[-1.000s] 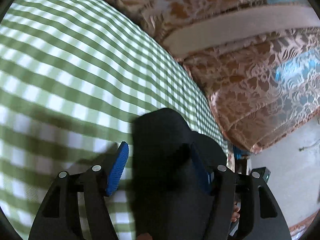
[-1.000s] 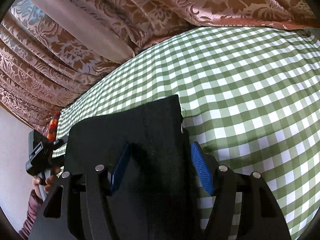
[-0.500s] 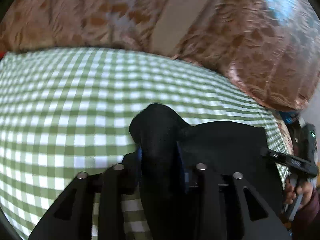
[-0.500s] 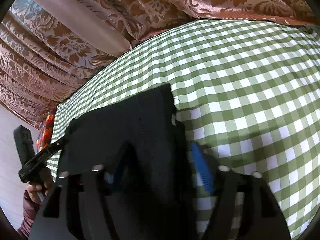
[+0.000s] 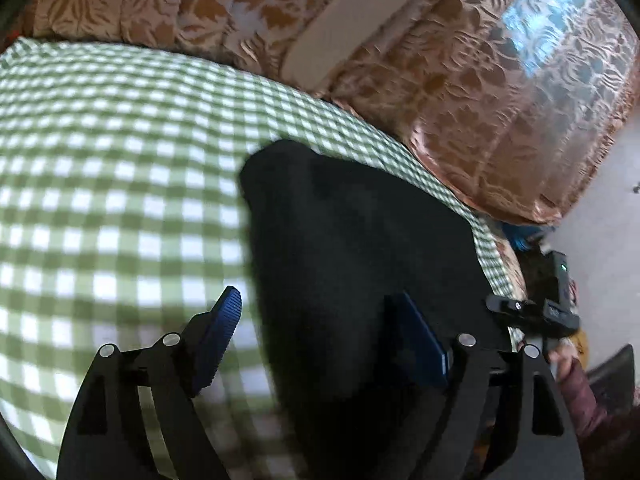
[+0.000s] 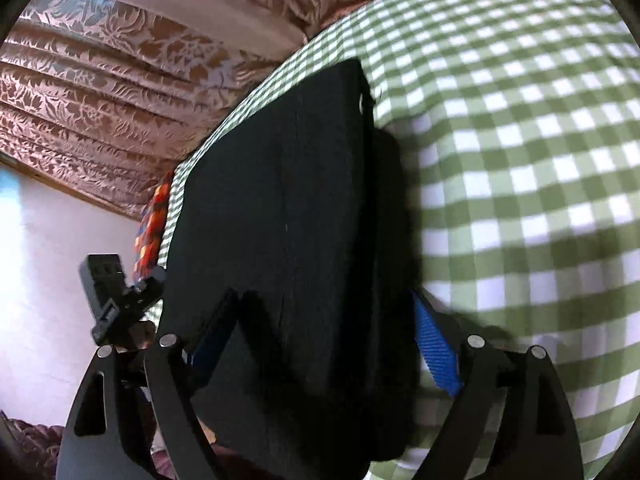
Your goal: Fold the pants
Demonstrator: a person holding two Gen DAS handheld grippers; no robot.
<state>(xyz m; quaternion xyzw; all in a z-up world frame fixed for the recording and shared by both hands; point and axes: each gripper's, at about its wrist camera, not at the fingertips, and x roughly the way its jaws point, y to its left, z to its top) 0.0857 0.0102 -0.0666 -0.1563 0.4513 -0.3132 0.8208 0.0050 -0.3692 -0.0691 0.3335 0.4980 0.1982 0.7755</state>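
Note:
The black pants [image 5: 360, 248] lie folded flat on the green-and-white checked cloth [image 5: 100, 200]. My left gripper [image 5: 324, 332] is open, its blue pads spread, one over the cloth and one over the pants' near edge. In the right wrist view the pants [image 6: 280, 200] form a dark slab. My right gripper [image 6: 324, 340] is open with its jaws straddling the near end of the fabric. The other gripper shows at the left edge [image 6: 116, 292] and, in the left wrist view, at the right edge [image 5: 540, 304].
Brown patterned curtains [image 5: 460, 80] hang behind the table's far edge. A colourful orange object [image 6: 152, 220] sits past the table's left side. A pale wall [image 6: 40, 260] lies beyond.
My left gripper was shut on a raised fold of the pants; it has opened and the fabric now lies flat. My right gripper has also opened and moved closer over the pants.

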